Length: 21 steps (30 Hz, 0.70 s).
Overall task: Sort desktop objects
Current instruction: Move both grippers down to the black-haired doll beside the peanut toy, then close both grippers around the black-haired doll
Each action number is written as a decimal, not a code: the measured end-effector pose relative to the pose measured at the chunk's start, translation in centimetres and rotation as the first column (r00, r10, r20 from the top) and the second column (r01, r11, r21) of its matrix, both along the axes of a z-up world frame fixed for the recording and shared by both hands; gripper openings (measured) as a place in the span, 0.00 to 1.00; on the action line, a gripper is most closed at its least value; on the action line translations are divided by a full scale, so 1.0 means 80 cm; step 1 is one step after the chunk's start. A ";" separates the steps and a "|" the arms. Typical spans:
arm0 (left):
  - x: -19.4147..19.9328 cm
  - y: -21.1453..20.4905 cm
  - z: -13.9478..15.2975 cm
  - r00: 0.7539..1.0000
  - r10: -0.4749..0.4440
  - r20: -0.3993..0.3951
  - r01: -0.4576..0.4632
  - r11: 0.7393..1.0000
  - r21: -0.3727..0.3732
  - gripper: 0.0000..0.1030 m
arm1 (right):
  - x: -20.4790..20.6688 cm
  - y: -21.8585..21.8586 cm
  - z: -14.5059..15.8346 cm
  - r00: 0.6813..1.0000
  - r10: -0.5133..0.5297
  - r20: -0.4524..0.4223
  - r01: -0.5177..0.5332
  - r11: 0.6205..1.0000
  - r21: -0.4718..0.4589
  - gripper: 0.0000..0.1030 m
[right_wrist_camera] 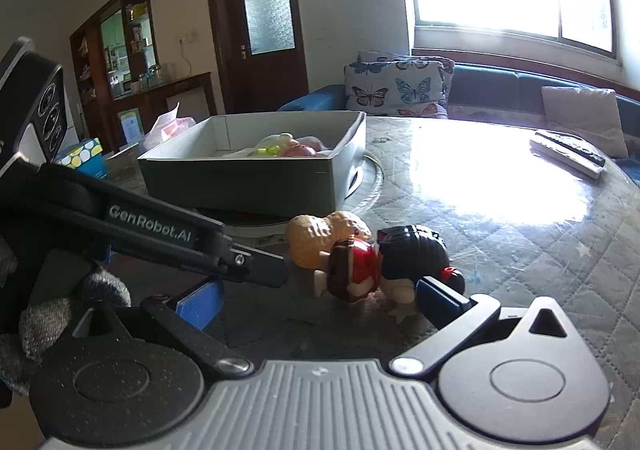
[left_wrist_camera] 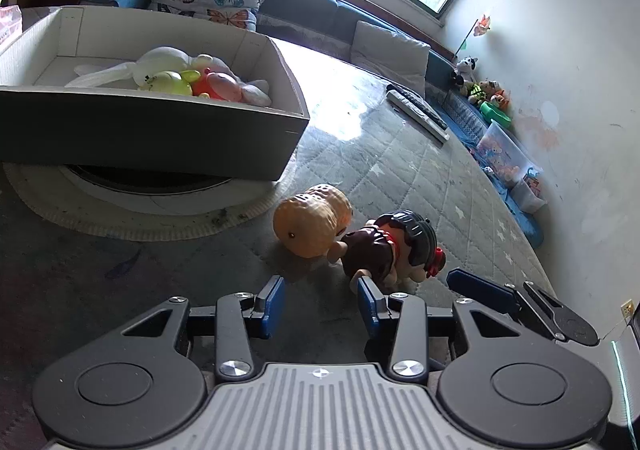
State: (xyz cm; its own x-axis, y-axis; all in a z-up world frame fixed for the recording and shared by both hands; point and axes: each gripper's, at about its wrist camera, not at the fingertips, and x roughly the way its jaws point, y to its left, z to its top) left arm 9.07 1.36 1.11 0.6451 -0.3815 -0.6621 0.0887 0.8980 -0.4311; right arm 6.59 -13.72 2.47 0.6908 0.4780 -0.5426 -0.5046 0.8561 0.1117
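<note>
A doll (left_wrist_camera: 390, 250) with black hair and a dark dress lies on its side on the quilted table cover. A tan peanut-shaped toy (left_wrist_camera: 310, 223) touches it. My left gripper (left_wrist_camera: 320, 302) is open partway and holds nothing; its right pad sits just short of the doll's leg. My right gripper (right_wrist_camera: 320, 302) is open wide. The doll (right_wrist_camera: 360, 270) lies just ahead of its jaws, close to the right finger, and no pad presses on it. The peanut toy (right_wrist_camera: 320, 238) lies behind the doll. A grey box (left_wrist_camera: 140, 133) (right_wrist_camera: 240, 181) holds several plush toys.
The box rests on a round white turntable (left_wrist_camera: 140, 205). Two remote controls (left_wrist_camera: 416, 111) (right_wrist_camera: 568, 153) lie at the table's far side. A tissue box (right_wrist_camera: 82, 157) stands at the left. The left gripper's arm (right_wrist_camera: 160, 234) crosses the right wrist view.
</note>
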 end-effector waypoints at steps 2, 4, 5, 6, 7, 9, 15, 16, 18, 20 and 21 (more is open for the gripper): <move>0.001 -0.002 0.001 1.000 -0.003 0.001 0.003 1.000 0.002 0.41 | 0.002 -0.002 -0.001 1.000 -0.005 -0.002 0.005 1.000 -0.001 1.00; 0.002 -0.002 0.001 1.000 -0.005 0.001 0.005 1.000 -0.002 0.41 | 0.003 -0.005 -0.001 1.000 -0.008 -0.005 0.008 1.000 0.004 1.00; 0.003 -0.002 0.001 1.000 -0.005 0.001 0.005 1.000 -0.004 0.41 | 0.005 -0.006 -0.002 1.000 -0.009 -0.004 0.009 1.000 0.005 1.00; 0.004 -0.002 0.001 1.000 -0.005 0.002 0.005 1.000 -0.006 0.41 | 0.006 -0.007 -0.002 1.000 -0.013 -0.002 0.013 1.000 0.003 1.00; 0.004 -0.002 0.002 1.000 -0.006 0.003 0.006 1.000 -0.009 0.41 | 0.007 -0.008 -0.002 1.000 -0.017 -0.001 0.017 1.000 0.002 1.00; 0.006 -0.002 0.003 1.000 -0.009 0.004 0.009 1.000 -0.019 0.41 | 0.010 -0.011 -0.002 1.000 -0.024 -0.001 0.024 1.000 0.003 1.00; 0.015 -0.003 0.005 1.000 -0.015 0.006 0.016 0.998 -0.061 0.41 | 0.022 -0.024 -0.006 0.999 -0.053 -0.009 0.054 0.999 0.006 1.00; 0.017 -0.004 0.005 1.000 -0.017 0.005 0.018 0.998 -0.067 0.41 | 0.026 -0.026 -0.007 0.998 -0.055 -0.008 0.055 0.998 0.004 1.00; 0.020 -0.006 0.006 1.000 -0.021 0.007 0.022 0.997 -0.075 0.41 | 0.033 -0.028 -0.009 0.999 -0.052 -0.005 0.052 0.999 -0.007 1.00; 0.025 -0.009 0.005 1.000 -0.022 0.007 0.022 0.997 -0.079 0.41 | 0.041 -0.028 -0.012 0.999 -0.047 -0.010 0.047 0.999 -0.018 1.00; 0.027 -0.009 0.005 1.000 -0.022 0.005 0.022 0.996 -0.083 0.41 | 0.045 -0.028 -0.013 0.999 -0.040 -0.013 0.040 0.999 -0.018 1.00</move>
State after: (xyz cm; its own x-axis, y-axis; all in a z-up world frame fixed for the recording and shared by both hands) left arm 11.22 0.63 1.51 0.6386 -0.4489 -0.6250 0.1097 0.8570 -0.5035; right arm 10.18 -15.99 1.41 0.7016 0.4404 -0.5602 -0.4685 0.8774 0.1031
